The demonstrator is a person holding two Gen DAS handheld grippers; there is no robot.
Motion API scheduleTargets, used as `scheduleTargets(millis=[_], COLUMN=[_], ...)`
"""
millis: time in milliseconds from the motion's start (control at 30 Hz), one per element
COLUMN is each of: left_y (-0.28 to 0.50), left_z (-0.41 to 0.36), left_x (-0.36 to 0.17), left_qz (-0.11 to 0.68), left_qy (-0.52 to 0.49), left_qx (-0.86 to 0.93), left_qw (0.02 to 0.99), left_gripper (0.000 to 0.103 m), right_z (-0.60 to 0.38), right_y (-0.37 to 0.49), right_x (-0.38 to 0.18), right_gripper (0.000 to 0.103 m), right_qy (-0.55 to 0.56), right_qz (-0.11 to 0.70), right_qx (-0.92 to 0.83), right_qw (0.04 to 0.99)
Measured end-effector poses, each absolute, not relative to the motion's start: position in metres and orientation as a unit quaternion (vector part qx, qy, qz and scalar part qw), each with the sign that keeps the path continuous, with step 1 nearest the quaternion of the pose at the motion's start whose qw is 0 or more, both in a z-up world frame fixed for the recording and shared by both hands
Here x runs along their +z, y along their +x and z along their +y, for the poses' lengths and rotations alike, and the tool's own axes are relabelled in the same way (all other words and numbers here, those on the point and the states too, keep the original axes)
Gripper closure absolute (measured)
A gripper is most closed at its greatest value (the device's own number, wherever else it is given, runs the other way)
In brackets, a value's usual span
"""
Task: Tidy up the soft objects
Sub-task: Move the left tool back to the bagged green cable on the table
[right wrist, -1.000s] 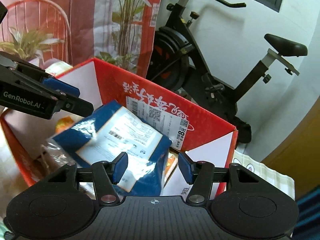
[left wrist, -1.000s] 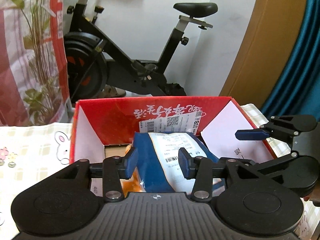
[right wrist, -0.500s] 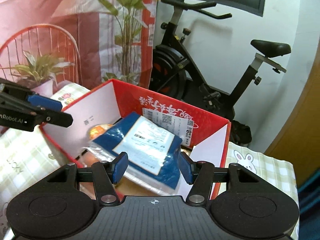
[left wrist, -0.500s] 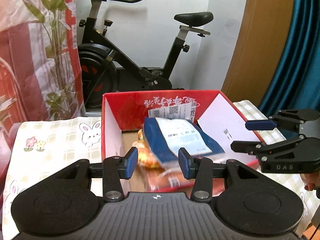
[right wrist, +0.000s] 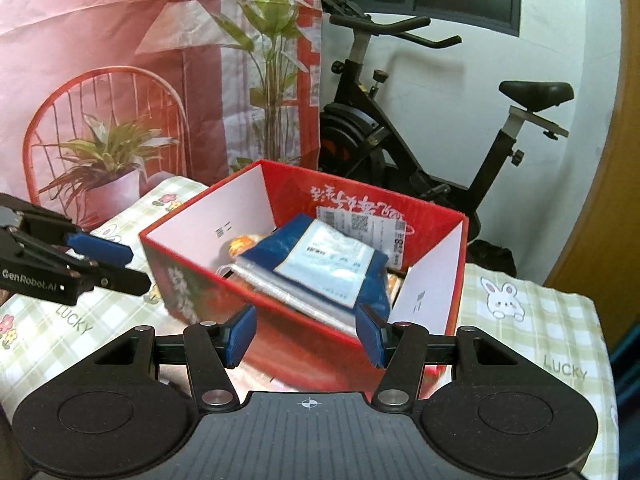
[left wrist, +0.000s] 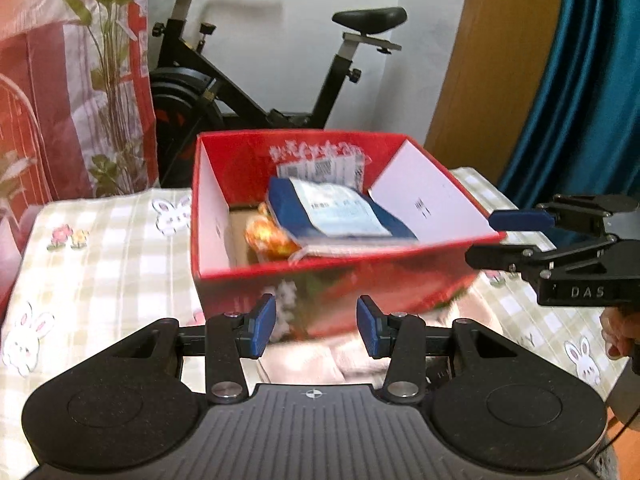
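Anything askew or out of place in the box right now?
Yes: the blue package lies tilted in the red box, its clear edge propped on the near rim instead of lying flat. An orange packet is wedged under it. Nothing looks spilled or damaged.

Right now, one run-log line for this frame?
blue plastic packet with white label: in red cardboard box | orange packet: beside it | left tongs: open, empty | right tongs: open, empty

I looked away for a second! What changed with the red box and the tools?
Both tools pulled back from the red cardboard box: the left tool and right tool, over it before, now hang in front. Neither grabbed anything. The blue plastic packet stays inside, tools open as before.
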State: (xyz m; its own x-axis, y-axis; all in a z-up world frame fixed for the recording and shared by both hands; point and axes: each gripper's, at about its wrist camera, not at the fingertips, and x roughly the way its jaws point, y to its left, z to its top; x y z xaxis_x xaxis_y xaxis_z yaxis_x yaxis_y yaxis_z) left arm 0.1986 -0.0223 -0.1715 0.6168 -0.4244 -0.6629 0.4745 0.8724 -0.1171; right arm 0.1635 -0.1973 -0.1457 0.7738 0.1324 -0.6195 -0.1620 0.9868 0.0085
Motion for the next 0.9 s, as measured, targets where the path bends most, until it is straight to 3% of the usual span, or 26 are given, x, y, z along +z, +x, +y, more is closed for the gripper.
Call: scheduleTargets(millis=[433,900], left_y=[0.144,0.113], left_z=[0.017,0.035], left_x=[-0.227,-0.261], left_qz=[0.436,0.467], left_qy=[-0.013,-0.08], left_qx=[-0.243,-0.238], left_qw=[0.866,0.848], left_gripper=[0.056,0.057], right_z=[-0.159,-0.12], right_y=[0.102,0.065], right_x=[-0.204,-0.246], right_gripper=[0.051,0.051], right_qy=[0.01,0.027], right_qz=[0.377,0.41], right_qx=[0.126,0.13], right_qw=[0.918,0.902])
